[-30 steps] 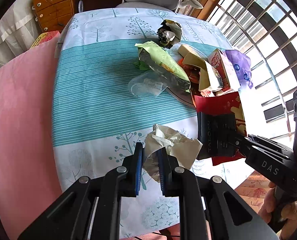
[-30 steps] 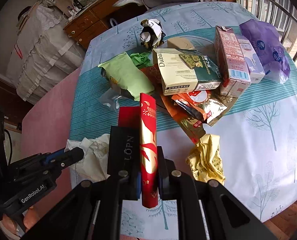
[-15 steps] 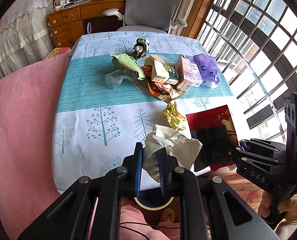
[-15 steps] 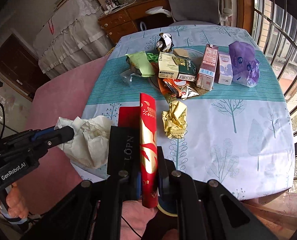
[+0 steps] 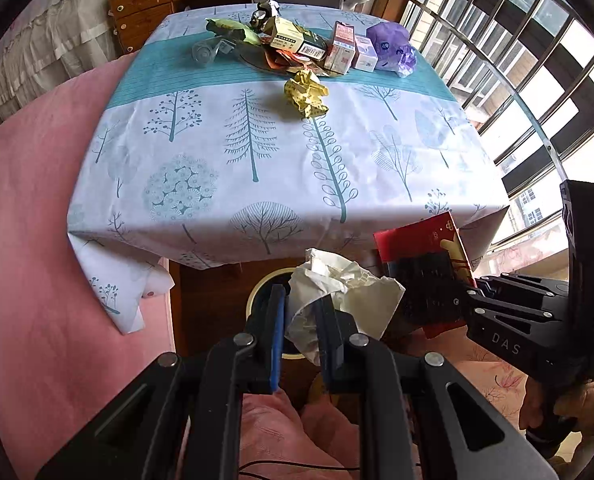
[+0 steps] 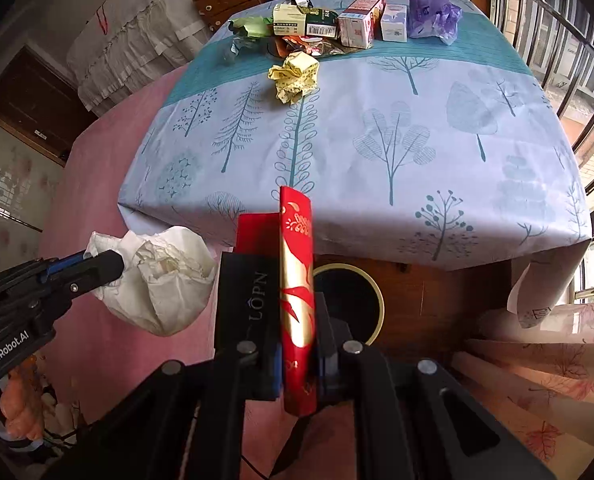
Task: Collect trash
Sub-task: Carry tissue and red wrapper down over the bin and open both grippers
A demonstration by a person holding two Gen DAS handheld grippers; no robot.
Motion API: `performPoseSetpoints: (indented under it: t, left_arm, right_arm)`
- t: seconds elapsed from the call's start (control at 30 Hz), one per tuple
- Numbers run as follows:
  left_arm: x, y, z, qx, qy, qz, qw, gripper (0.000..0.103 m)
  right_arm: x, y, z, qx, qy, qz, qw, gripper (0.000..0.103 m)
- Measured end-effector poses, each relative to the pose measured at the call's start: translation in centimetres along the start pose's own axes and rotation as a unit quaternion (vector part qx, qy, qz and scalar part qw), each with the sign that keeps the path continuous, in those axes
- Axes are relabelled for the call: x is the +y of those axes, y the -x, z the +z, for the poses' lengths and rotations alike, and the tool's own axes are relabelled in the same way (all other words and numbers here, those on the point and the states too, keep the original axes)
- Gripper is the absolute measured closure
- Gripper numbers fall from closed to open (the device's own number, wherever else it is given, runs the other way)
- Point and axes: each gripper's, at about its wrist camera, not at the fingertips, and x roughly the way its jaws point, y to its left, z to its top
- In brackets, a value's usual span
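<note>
Pinching crumpled white paper (image 5: 337, 280) w/ left hand-held gripper (image 5: 301, 336).

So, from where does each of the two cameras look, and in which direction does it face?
Left wrist: sits on the left tool, facing the table's near edge from below; shows its own fingers pinching crumpled white paper, plus the right tool with the red packet.
Right wrist: sits on the right tool, facing the same table; shows its fingers clamping the red packet, and the left tool.
Shared: the yellow wrapper, the bin opening.
</note>
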Motion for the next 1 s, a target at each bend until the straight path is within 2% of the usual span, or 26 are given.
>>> performPoseSetpoints:
  t: [0.17, 0.33, 0.57, 0.63, 0.67, 0.7, 0.73, 0.77, 0.8, 0.83, 0.87, 1.0]
  left_arm:
    - [0.5, -5.3, -2.9, 0.031, 0.015, -0.001, 0.9994, 0.091]
    - [1.5, -14.3, -5.9, 0.063, 0.027, 0.002, 0.9976, 0.09]
    - [2.6, -27.6, -9.4, 0.075, 0.009, 0.025, 0.9968, 0.088]
    - [2.8, -30.1, -10.1, 0.069, 0.002, 0.029, 0.9972, 0.081]
    - [3.1, -31.1, -10.4, 0.064, 0.001, 0.026, 0.9976, 0.072]
    - [3.4, -31.9, -10.7, 0.061, -0.001, 0.024, 0.9979, 0.058]
    - [3.5, -32.7, -10.9, 0.058, -0.005, 0.026, 0.998, 0.048]
    - [3.6, -33.3, -11.1, 0.058, -0.01, 0.028, 0.9979, 0.027]
    - [3.7, -33.8, -11.1, 0.055, -0.016, 0.031, 0.9979, 0.019]
    - [3.9, -34.2, -11.1, 0.05, -0.02, 0.033, 0.998, 0.019]
    - [4.0, -34.5, -11.3, 0.049, -0.025, 0.035, 0.9978, 0.018]
    - [4.5, -33.9, -11.3, 0.042, -0.025, 0.052, 0.9974, 0.011]
  right_arm:
    - [-0.9, -5.9, -3.5, 0.035, -0.031, -0.021, 0.999, 0.091]
    - [-2.9, -14.8, -6.4, 0.064, -0.068, -0.05, 0.994, 0.091]
    - [-6.7, -28.0, -9.1, 0.081, -0.1, -0.077, 0.989, 0.09]
    - [-7.5, -31.3, -9.5, 0.081, -0.105, -0.083, 0.988, 0.088]
    - [-8.0, -32.7, -9.7, 0.081, -0.109, -0.086, 0.987, 0.088]
    - [-8.5, -33.9, -9.7, 0.083, -0.115, -0.086, 0.986, 0.088]
    - [-9.3, -34.9, -9.9, 0.084, -0.124, -0.081, 0.985, 0.081]
    - [-9.6, -35.8, -9.9, 0.085, -0.13, -0.079, 0.985, 0.066]
    - [-9.9, -36.5, -9.9, 0.085, -0.135, -0.078, 0.984, 0.058]
    - [-10.0, -37.0, -9.7, 0.083, -0.137, -0.077, 0.984, 0.045]
    - [-10.0, -37.4, -9.8, 0.078, -0.138, -0.078, 0.984, 0.04]
    - [-9.9, -37.3, -9.6, 0.064, -0.139, -0.089, 0.984, 0.04]
